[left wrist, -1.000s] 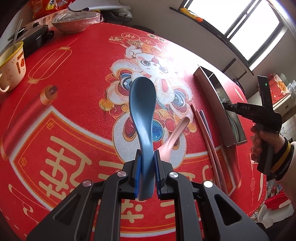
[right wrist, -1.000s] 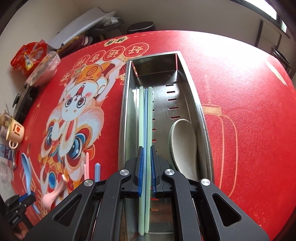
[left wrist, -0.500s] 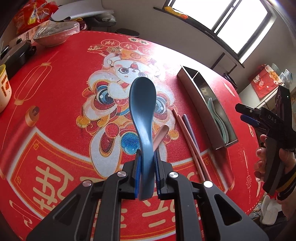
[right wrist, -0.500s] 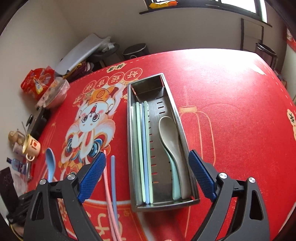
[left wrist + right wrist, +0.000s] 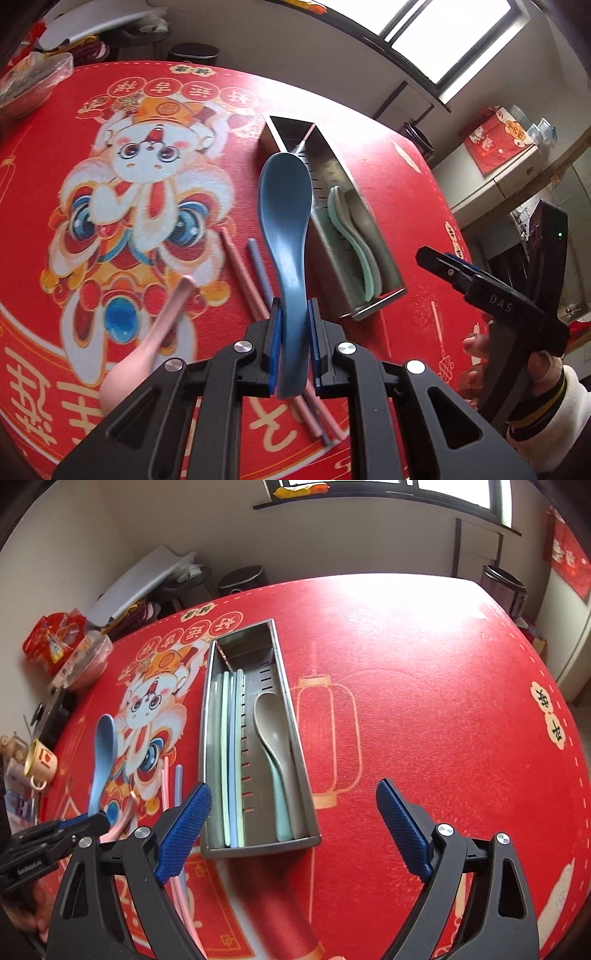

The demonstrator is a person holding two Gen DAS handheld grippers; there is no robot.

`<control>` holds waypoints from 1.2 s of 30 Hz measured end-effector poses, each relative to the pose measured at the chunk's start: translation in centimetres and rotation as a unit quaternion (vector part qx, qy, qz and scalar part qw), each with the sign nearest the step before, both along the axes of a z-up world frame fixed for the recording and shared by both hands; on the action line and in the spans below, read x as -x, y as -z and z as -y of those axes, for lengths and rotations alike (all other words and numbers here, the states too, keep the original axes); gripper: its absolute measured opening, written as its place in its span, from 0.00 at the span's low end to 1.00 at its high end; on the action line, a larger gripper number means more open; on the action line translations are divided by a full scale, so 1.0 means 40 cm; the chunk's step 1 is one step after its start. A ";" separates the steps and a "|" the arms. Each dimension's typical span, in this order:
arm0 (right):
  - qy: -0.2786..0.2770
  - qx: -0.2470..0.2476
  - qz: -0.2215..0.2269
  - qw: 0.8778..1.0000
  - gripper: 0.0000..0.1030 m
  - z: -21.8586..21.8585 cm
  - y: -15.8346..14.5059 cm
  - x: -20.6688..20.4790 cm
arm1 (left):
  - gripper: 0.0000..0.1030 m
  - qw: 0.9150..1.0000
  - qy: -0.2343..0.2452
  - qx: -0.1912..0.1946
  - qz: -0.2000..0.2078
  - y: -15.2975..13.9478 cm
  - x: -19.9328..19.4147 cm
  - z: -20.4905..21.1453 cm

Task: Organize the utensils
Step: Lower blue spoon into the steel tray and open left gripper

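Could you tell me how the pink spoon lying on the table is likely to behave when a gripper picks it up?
The pink spoon looks like rigid plastic, so probably stiff and light. Its smooth curved handle could slip or pivot between pads, as the blue spoon sits tilted in the left gripper. Resting on its rounded bowl, it may rock when nudged.

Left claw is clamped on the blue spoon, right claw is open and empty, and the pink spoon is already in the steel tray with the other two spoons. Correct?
Not quite. The pink spoon lies on the red tablecloth, outside the steel tray, as the left wrist view shows. The rest holds: left claw clamped on the blue spoon, right claw open and empty, two spoons in the tray.
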State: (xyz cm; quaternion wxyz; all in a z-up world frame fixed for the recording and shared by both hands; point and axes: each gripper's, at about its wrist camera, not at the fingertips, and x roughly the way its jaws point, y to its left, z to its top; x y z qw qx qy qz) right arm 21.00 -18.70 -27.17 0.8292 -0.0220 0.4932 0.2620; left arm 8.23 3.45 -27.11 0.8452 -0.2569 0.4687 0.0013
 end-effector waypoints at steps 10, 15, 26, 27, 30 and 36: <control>0.006 -0.003 0.000 1.000 0.85 0.094 -0.009 -0.064 | 0.12 0.998 0.013 0.026 -0.060 0.035 -0.212 0.138; 0.015 -0.007 -0.001 1.000 0.85 0.144 -0.007 -0.104 | 0.12 0.995 0.005 0.022 -0.096 0.067 -0.275 0.172; 0.020 -0.021 -0.011 1.000 0.85 0.170 0.005 -0.150 | 0.12 0.989 -0.024 0.013 -0.146 0.098 -0.332 0.177; 0.020 -0.022 -0.012 0.999 0.85 0.169 0.006 -0.151 | 0.12 0.988 -0.028 0.012 -0.150 0.100 -0.334 0.177; 0.019 -0.024 -0.014 0.999 0.85 0.166 0.006 -0.155 | 0.12 0.987 -0.031 0.012 -0.159 0.104 -0.345 0.182; 0.019 -0.028 -0.017 0.999 0.85 0.170 0.006 -0.161 | 0.13 0.987 -0.023 0.020 -0.156 0.102 -0.377 0.201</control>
